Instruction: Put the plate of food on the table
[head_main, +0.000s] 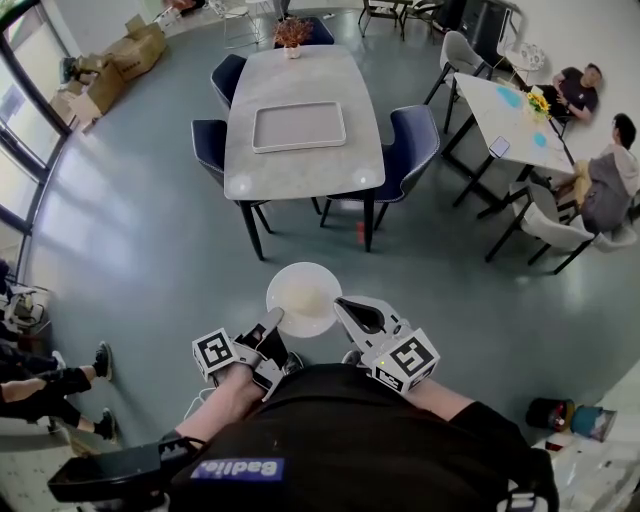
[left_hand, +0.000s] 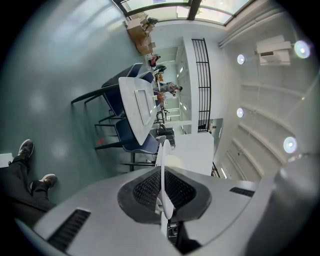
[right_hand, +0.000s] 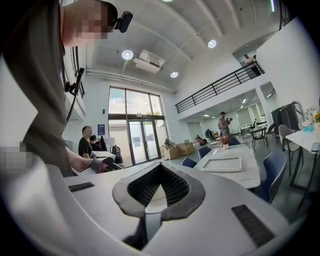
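The plate (head_main: 303, 298) is held in the air, its rim pinched on opposite sides by the left gripper (head_main: 271, 322) and right gripper (head_main: 347, 306). It is judged stiff, slick and breakable, so rim holds suit it. The table (head_main: 300, 85) lies well ahead.

Grips the left hand-held gripper (head_main: 272, 322) low before the torso (head_main: 340, 430), jaws pinched on the near-left rim of the plate (head_main: 303, 298). Grips the right hand-held gripper (head_main: 346, 306) just beside it, jaws pinched on the near-right rim. Angles both inward, marker cubes (head_main: 215, 352) toward the body, forearms (head_main: 228, 402) drawn in close.
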